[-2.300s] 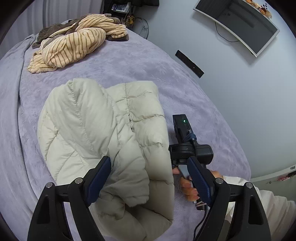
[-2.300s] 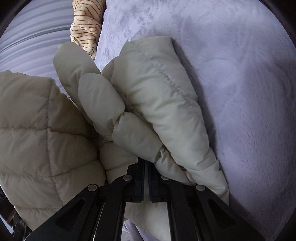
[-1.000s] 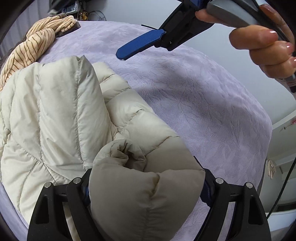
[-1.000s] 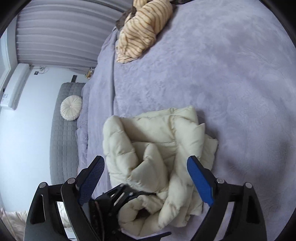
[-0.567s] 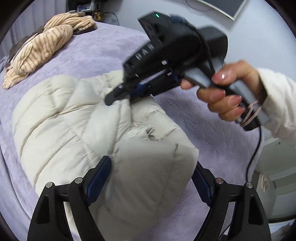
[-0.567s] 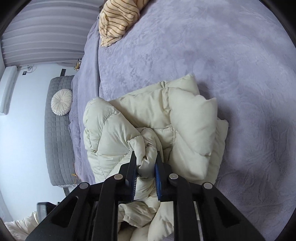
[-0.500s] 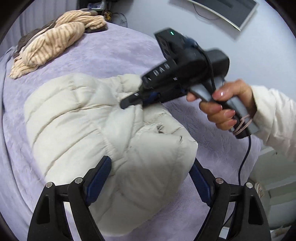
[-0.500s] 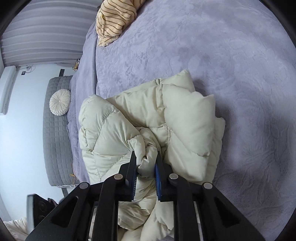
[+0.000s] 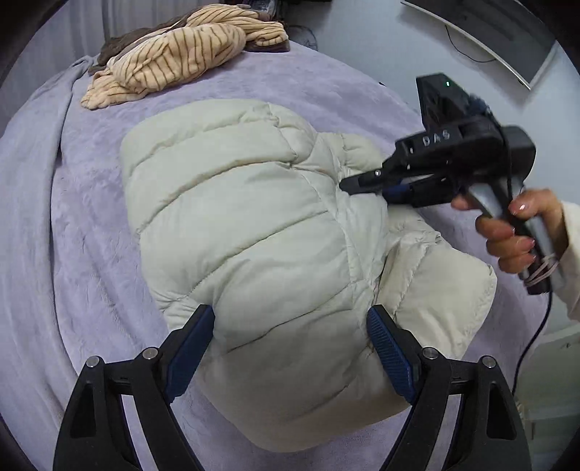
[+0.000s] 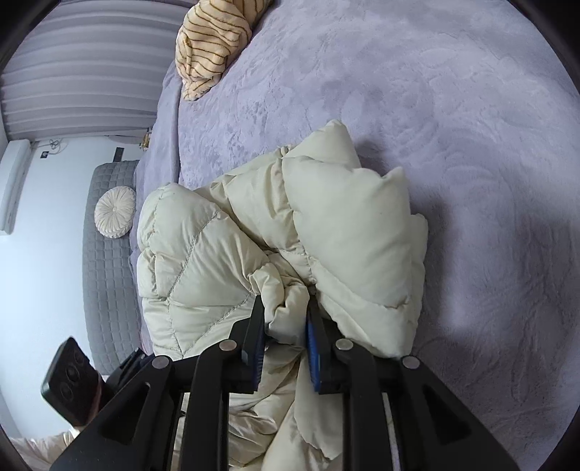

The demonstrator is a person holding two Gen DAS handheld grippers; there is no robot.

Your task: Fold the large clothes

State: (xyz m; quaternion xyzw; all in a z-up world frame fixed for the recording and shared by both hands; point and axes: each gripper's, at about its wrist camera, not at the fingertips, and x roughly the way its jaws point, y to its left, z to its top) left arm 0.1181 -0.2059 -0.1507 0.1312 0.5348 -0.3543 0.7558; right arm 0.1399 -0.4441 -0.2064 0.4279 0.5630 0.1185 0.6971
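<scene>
A cream quilted puffer jacket (image 9: 261, 232) lies bunched and folded on the lilac bedspread (image 9: 65, 217). My left gripper (image 9: 290, 319) is open, its blue pads on either side of the jacket's near bulge without pinching it. My right gripper (image 10: 284, 315) is shut on a fold of the jacket (image 10: 290, 300) near the middle of the bundle. It also shows in the left wrist view (image 9: 348, 184), held by a hand at the right, its tips pressed into the jacket.
A tan striped garment (image 9: 170, 61) lies heaped at the far end of the bed; it shows in the right wrist view (image 10: 214, 47) too. A grey quilted sofa (image 10: 105, 271) with a round cushion (image 10: 114, 212) stands beside the bed. A wall-mounted screen (image 9: 500, 29) hangs at the right.
The right gripper has kept its hold on the jacket fold and pulled it slightly. The left gripper has drawn back, so more of the jacket's back panel shows, flatter on the bed.
</scene>
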